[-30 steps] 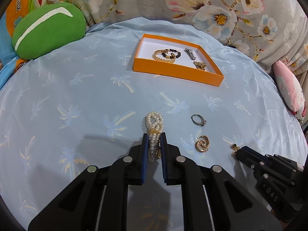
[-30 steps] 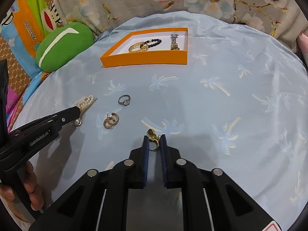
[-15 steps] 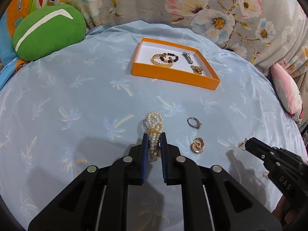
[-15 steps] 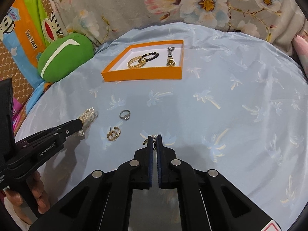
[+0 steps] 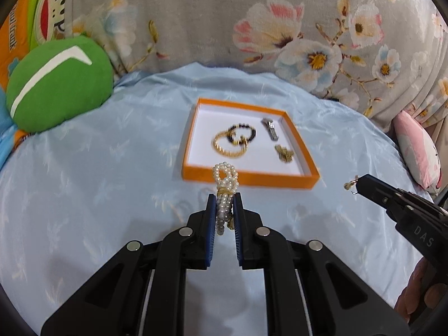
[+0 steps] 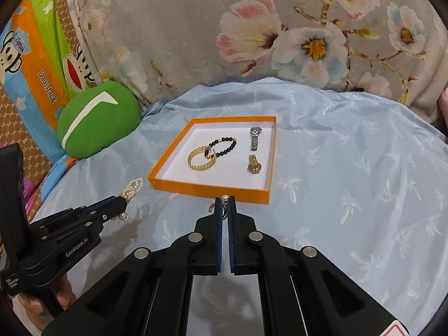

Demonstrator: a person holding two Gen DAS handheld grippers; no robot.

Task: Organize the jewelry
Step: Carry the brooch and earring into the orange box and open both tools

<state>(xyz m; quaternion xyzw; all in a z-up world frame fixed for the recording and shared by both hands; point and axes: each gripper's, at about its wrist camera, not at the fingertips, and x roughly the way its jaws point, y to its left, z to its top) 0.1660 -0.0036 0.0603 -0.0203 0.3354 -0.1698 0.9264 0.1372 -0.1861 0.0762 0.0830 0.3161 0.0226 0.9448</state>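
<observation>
Left gripper: I read its jaws as clamped on the pearl bracelet, which sticks out past the tips at frame centre, overlapping the near wall of the orange tray.
Right gripper: jaws pressed together on a small gold earring with a pearl, lower centre, just before the tray's near wall.
Tray contents: gold chain bracelet, black bead bracelet, silver watch, gold watch.
Left view only: the pink cushion at right edge; the watches blur there.
Right view only: both watches readable; a loose pearl end hangs under the left tool.
Surface: blue palm-print cloth; green cushion upper left.
</observation>
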